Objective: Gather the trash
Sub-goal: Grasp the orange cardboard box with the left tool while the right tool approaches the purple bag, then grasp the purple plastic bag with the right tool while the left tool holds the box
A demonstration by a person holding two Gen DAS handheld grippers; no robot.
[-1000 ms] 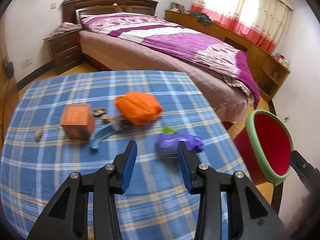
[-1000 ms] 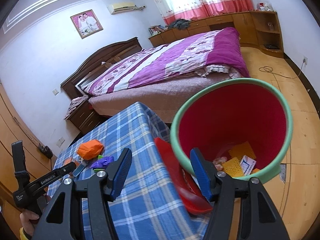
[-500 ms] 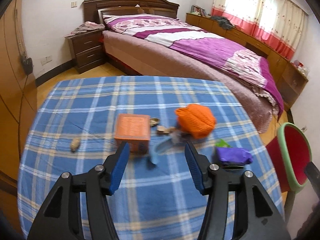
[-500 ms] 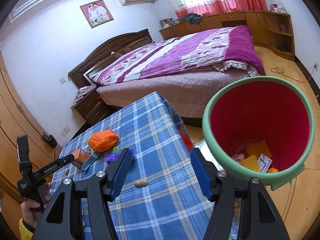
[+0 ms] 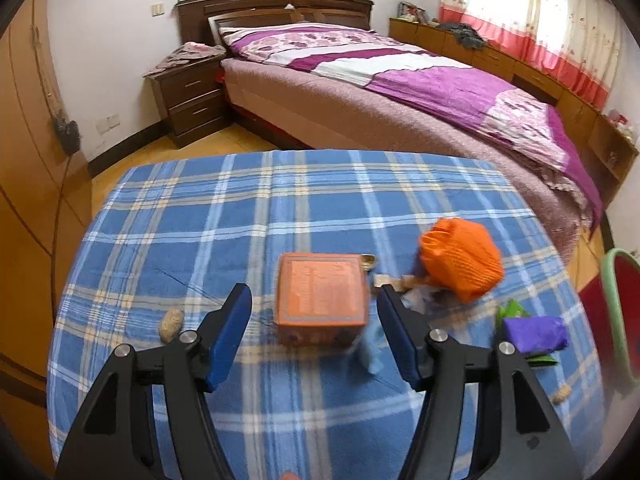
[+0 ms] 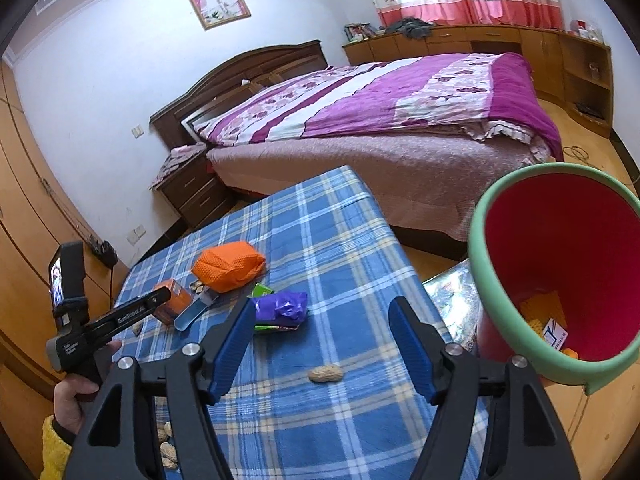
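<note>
Item: small orange cardboard box (image 5: 322,300), lying on the blue plaid-clothed counter (image 5: 200,216), dead ahead of my left tongs (image 5: 314,334) and framed between their open, empty blades; its broad face was up. I judged the left the nearer hand. My right tongs (image 6: 322,344) gaped empty above a tan peanut shell (image 6: 325,373). Adjacent: crumpled orange mesh bag (image 5: 460,258), purple wrapper (image 5: 536,334). Beyond the counter edge: red, green-rimmed bin (image 6: 500,300). Room: bedroom, purple-quilted bed (image 5: 400,92).

Black hand-held gripper (image 5: 314,330), blue pads (image 5: 230,340), silver screws; yellow sleeve (image 6: 54,450).
</note>
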